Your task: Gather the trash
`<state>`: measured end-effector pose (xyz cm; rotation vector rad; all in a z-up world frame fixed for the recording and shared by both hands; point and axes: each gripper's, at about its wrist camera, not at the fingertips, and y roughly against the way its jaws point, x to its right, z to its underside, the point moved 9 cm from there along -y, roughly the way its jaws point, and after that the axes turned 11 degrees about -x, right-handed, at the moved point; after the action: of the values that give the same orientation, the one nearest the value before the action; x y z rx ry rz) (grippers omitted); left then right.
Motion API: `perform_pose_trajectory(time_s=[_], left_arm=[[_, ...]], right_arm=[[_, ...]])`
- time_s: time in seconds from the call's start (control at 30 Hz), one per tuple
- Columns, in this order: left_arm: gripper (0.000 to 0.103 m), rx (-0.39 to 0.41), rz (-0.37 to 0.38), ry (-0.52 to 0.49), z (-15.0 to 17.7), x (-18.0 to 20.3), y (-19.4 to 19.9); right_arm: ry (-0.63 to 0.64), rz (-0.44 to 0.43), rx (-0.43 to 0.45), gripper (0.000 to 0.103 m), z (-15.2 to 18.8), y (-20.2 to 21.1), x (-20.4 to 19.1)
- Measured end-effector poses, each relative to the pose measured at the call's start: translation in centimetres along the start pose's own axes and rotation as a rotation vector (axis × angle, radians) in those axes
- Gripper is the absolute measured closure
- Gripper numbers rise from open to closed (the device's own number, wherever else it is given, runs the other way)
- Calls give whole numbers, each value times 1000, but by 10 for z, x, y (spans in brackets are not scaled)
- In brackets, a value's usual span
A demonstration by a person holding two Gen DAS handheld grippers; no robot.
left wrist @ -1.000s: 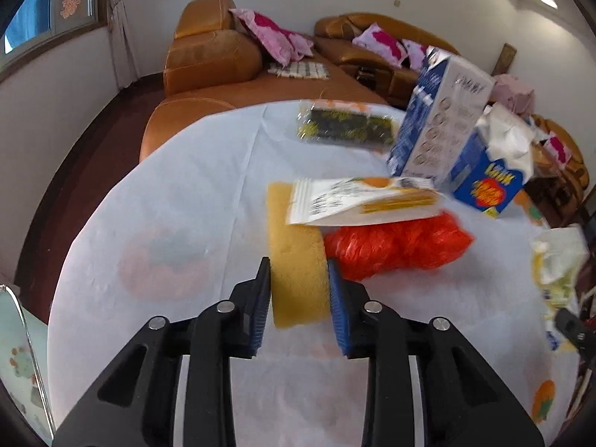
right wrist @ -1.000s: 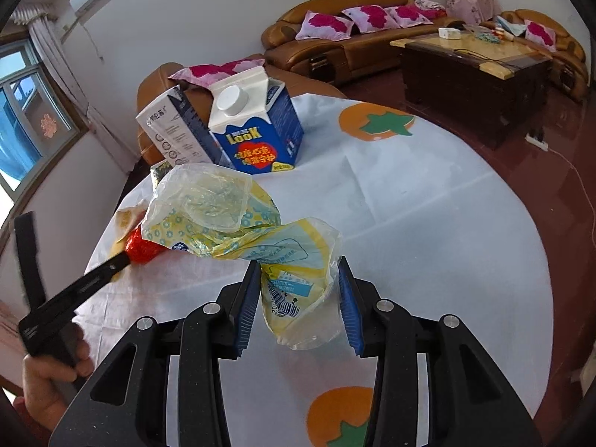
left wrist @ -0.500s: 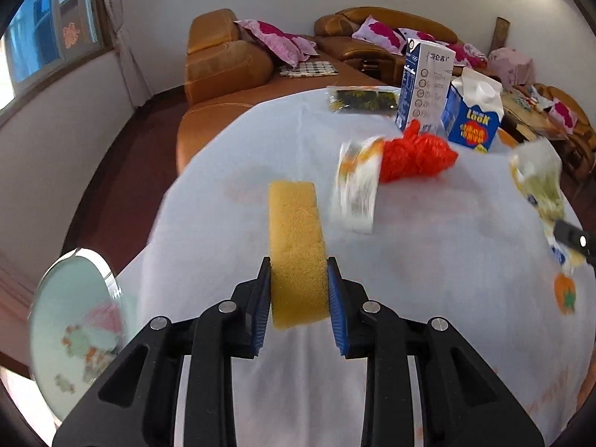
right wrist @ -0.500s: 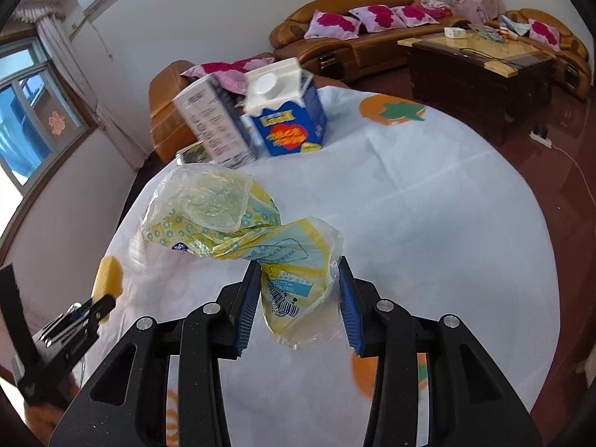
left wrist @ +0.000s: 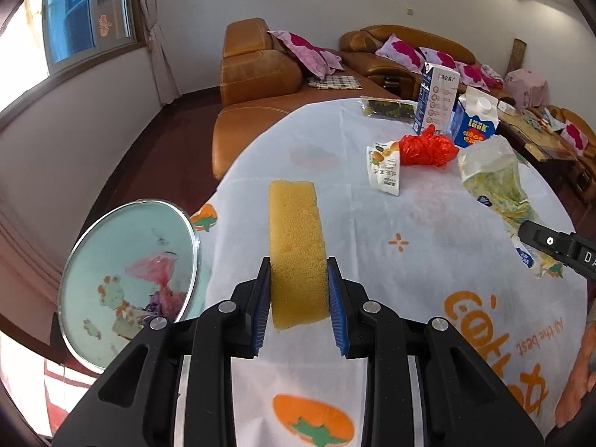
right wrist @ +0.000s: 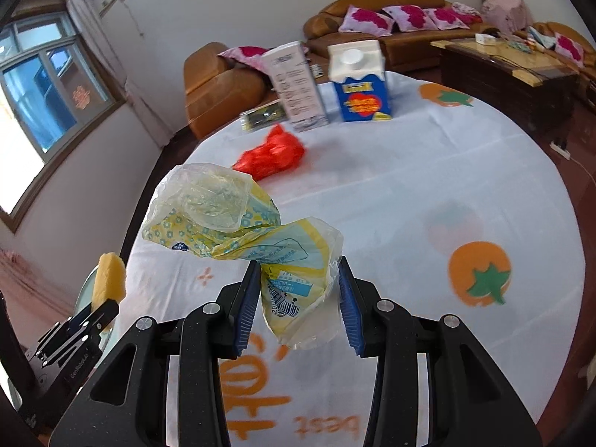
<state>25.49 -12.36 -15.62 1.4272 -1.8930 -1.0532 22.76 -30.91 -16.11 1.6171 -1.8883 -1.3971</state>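
Left wrist view: our left gripper (left wrist: pixel 300 300) is clamped on a yellow sponge (left wrist: pixel 296 249), pads pressing both long faces, sponge clear of the table (left wrist: pixel 372 260). Bin (left wrist: pixel 126 279) sits lower left, just off the table edge, open rim toward us; pink and purple scraps already lie inside, so we judge some trash is collected. Sponge is near the bin but not over it yet. Right wrist view: right gripper (right wrist: pixel 298 305) is closed on a crumpled yellow-and-clear plastic bag (right wrist: pixel 238 231), bag bunched betw. the pads and hanging above the cloth. So two items are in hand, neither dropped. Left on the table, far side: red plastic bag (left wrist: pixel 428 147), small snack pouch (left wrist: pixel 385 169) beside it, dark snack packet (left wrist: pixel 389 108), tall white carton (left wrist: pixel 437 98), blue milk carton (left wrist: pixel 475 123). Can't tell if the cartons count as trash or are full. Our read: roughly early-to-mid task; next is two drops into the bin, then at least three more pickups, poss. five w/ cartons.
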Motion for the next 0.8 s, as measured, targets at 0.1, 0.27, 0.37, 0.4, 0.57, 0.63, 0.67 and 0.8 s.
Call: perform_pose_trajectory(time_s=[0.1,0.27,0.37,0.4,0.57,0.63,0.67,0.8], left_arm=[[75,10,-6,11,4,-8,6],[75,12,-1,24,10,-15,9],[75,13,-2,29,13,-20,10],[75,14,-2,33,14,-22,10],[75,17,-6,49,15,-30,13],[75,19,-5,52,16,-33,14],[75,19,-4,55,17,-34,14],[75,19,0,67,20,-40,15]], right_arm=[[13,-5,0,62,4,2,-11],[43,-9,-18,62,13,-2,-30],[55,-9,-22,62,17,-3,-39],[57,-10,-23,62,18,-3,-41],[71,-10,-30,62,22,-4,-50],[76,-9,-30,62,23,-4,-54],[78,-9,-32,62,23,-4,-55],[94,-10,-35,62,25,-5,-64]])
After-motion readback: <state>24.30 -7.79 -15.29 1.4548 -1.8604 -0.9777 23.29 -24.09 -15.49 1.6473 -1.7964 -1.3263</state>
